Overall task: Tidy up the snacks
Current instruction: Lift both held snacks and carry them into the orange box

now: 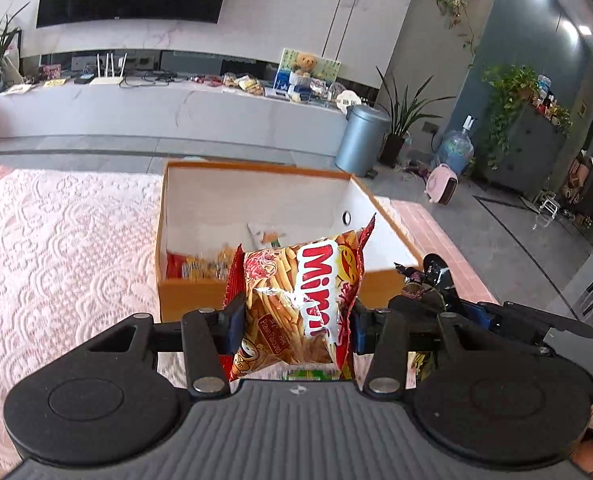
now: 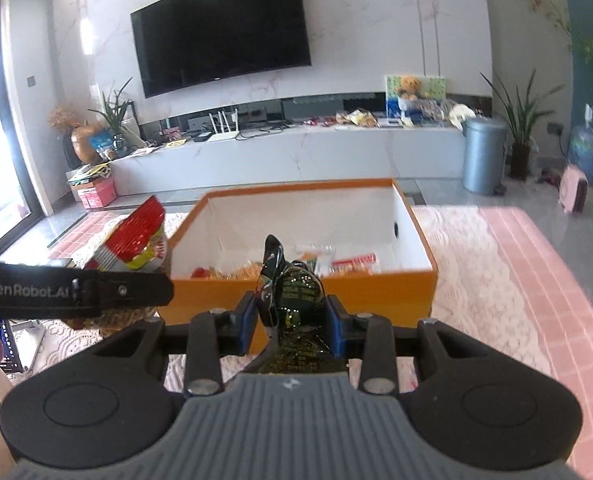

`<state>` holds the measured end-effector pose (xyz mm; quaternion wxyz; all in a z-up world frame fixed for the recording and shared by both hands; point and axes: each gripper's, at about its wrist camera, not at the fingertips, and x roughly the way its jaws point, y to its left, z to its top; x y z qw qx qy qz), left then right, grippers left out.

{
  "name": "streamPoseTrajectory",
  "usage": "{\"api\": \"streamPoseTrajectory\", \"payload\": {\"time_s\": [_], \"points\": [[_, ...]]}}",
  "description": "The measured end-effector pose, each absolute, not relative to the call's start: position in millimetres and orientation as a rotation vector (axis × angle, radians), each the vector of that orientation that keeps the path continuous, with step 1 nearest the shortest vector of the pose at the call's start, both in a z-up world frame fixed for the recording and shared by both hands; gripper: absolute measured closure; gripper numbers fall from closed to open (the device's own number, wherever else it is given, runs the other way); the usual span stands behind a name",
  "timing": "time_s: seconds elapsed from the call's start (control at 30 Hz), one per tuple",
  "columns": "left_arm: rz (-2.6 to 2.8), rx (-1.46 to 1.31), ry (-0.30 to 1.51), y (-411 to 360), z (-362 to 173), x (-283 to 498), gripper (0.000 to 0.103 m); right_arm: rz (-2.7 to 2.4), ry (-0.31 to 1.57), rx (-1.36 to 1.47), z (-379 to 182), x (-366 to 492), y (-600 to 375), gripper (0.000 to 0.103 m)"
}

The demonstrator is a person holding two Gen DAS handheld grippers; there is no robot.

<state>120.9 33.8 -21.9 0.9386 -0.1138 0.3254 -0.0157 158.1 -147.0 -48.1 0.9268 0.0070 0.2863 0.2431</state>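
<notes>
Gripping a red and orange snack bag (image 1: 296,300) by its sides, the left gripper (image 1: 294,324) has both blue pads pressed into the crinkled foil, so the bag stands upright between its fingers. Just to its right, the right gripper (image 2: 292,320) is closed narrowly on a dark, shiny snack packet (image 2: 296,300), whose twisted top sticks up above the pads. From the right wrist view, the left gripper's black arm and its red bag show just to the left, side by side with the right one.

Straight ahead of both grippers, and lower, sits an open orange box (image 1: 184,300) with white inner walls on a pale lace cloth (image 1: 56,260). Several small snack packs (image 2: 336,260) already lie on its floor.

Farther off stand a long white cabinet (image 2: 296,152), a grey bin (image 2: 482,156) and a wall television (image 2: 220,28).
</notes>
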Motion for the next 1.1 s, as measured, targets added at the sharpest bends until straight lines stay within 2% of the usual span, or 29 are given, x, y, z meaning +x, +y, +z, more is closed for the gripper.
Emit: {"api": "streamPoseTrajectory", "payload": {"time_s": [0.4,1.1], "points": [[-0.029,-0.196,0.672,43,-13,176,0.048,0.503,0.572,-0.073,-34,211,-118,0.069],[0.022,-0.125,0.845,71,-70,248,0.048,0.468,0.78,-0.228,-82,309,-55,0.069]]}}
